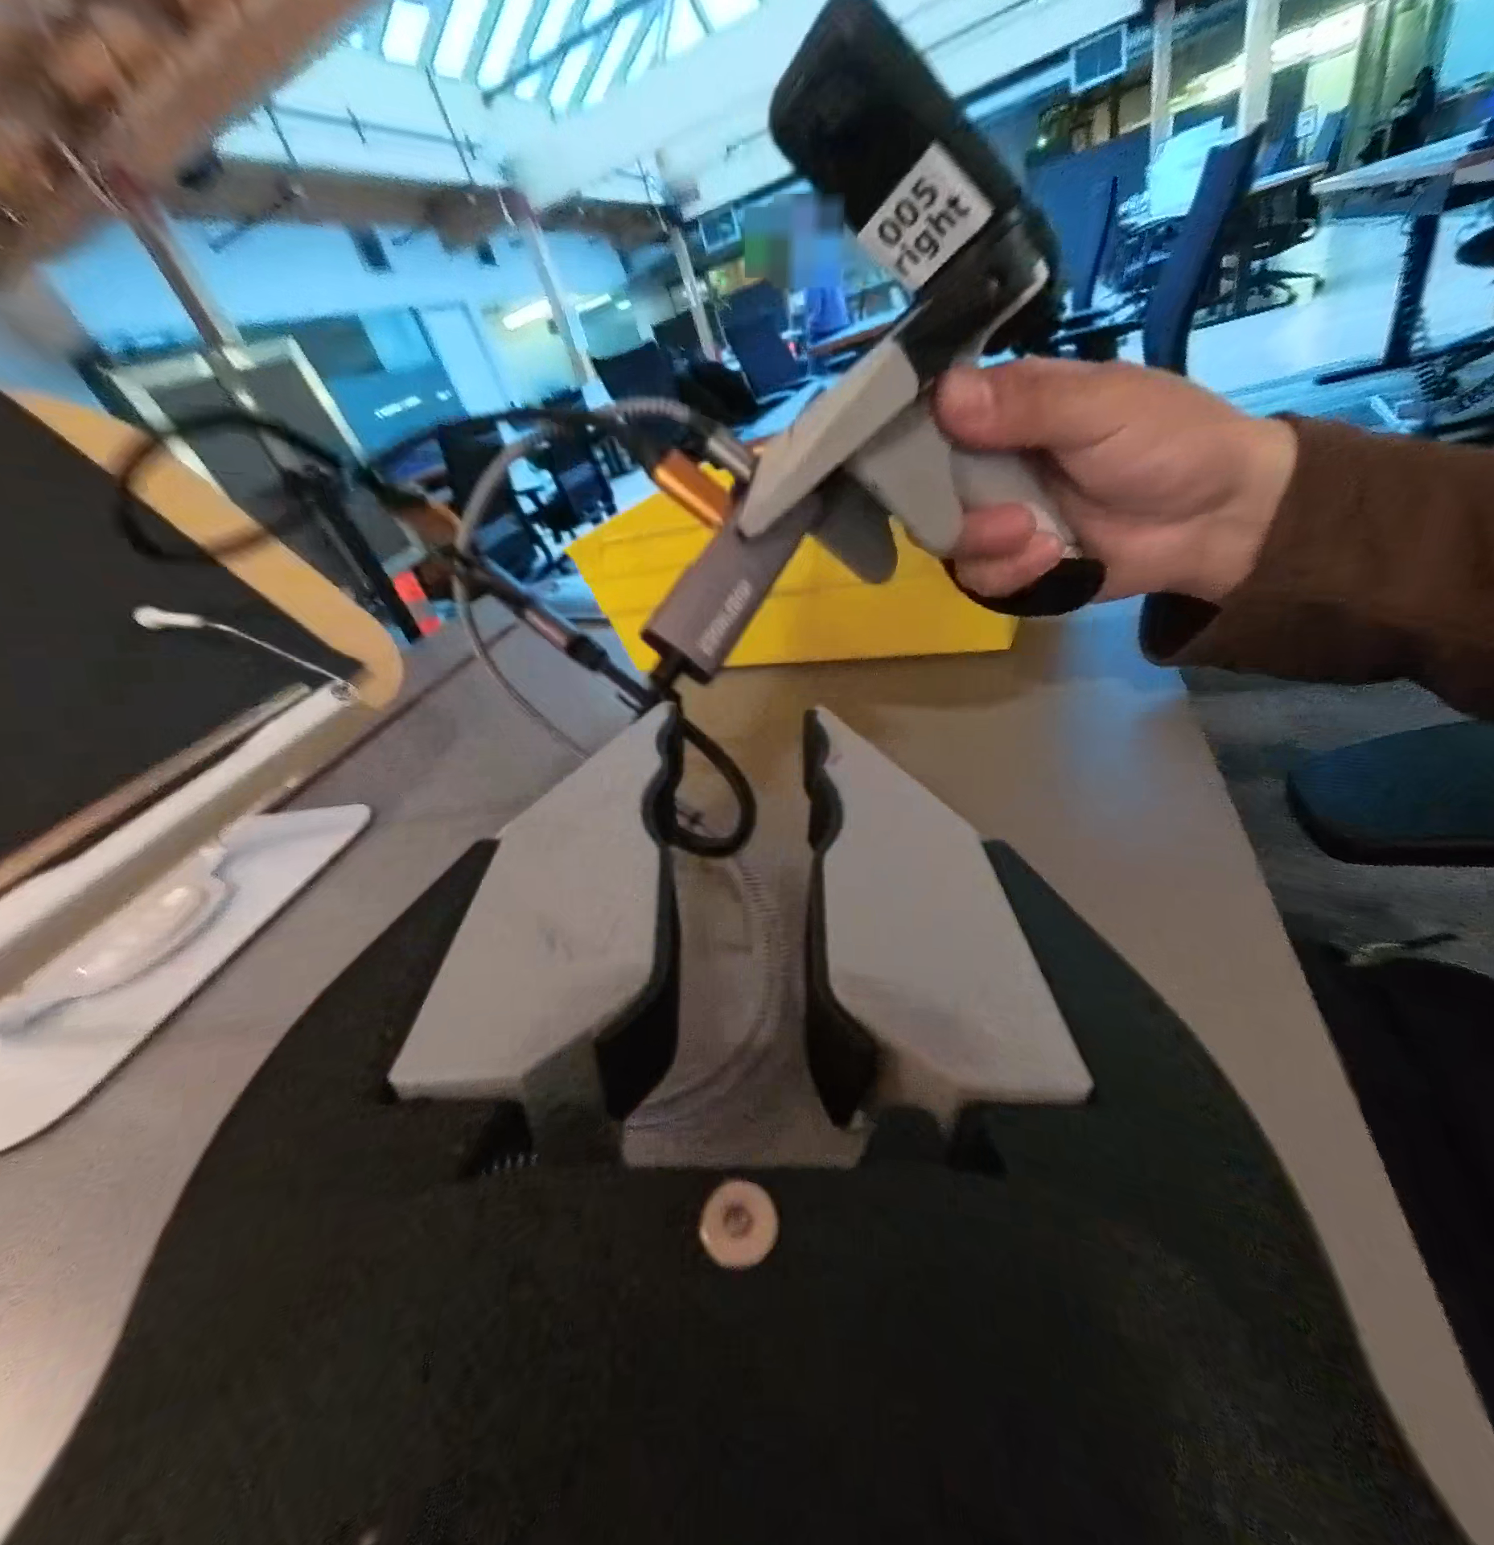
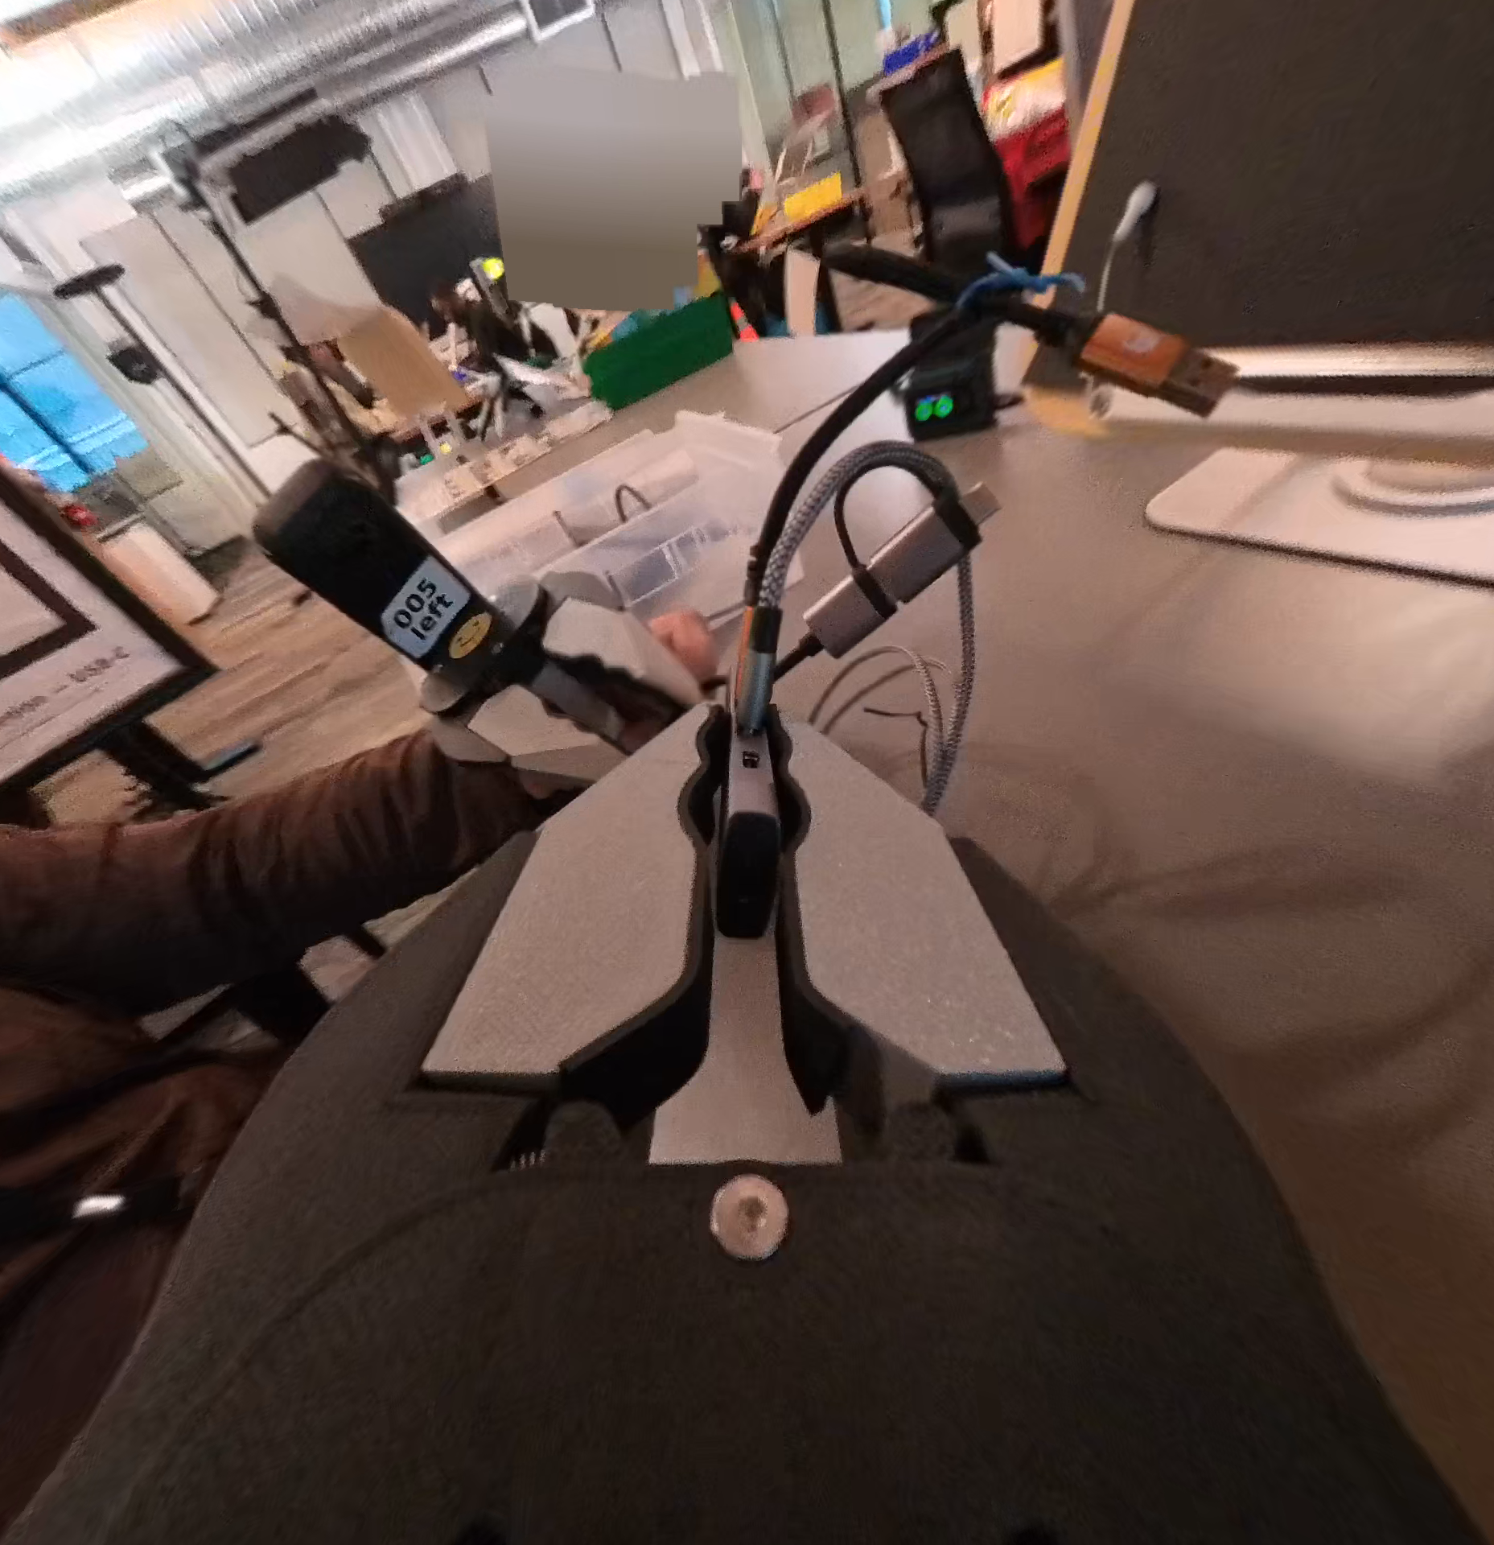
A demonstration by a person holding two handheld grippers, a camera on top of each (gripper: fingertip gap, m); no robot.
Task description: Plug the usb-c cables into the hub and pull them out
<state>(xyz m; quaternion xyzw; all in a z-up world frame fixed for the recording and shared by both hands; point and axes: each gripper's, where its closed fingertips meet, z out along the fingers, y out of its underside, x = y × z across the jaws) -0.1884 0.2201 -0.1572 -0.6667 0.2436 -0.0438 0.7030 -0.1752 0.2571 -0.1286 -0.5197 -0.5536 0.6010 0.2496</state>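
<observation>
Right claw [image 2: 747, 757] clenched on the grey hub [image 2: 747, 844], which sits edge-on between its two grey fingers [image 2: 609, 920], raised above the worktop [image 2: 1228, 752]. In the left wrist view the same hub [image 1: 710, 602] hangs tilted from the right claw [image 1: 756, 522], a hand [image 1: 1086, 493] in a brown sleeve on the handle.

Cables bunch at the hub's far end: a grey braided cable [image 2: 818, 502], a black cable [image 2: 827, 435], and a grey adapter [image 2: 894, 568] strapped by a black loop. An orange USB plug [image 2: 1144, 364] juts free in the air near the monitor [image 2: 1312, 167].

Left claw [image 1: 739, 727] released, fingers [image 1: 576, 920] apart, nothing pinched. The hub's short black lead [image 1: 710, 794] curls in the gap between them, brushing the left finger's tip; whether it truly touches is unclear. Yellow bin [image 1: 810, 602] behind. Monitor stand's white base [image 1: 141, 945] at left on the worktop.
</observation>
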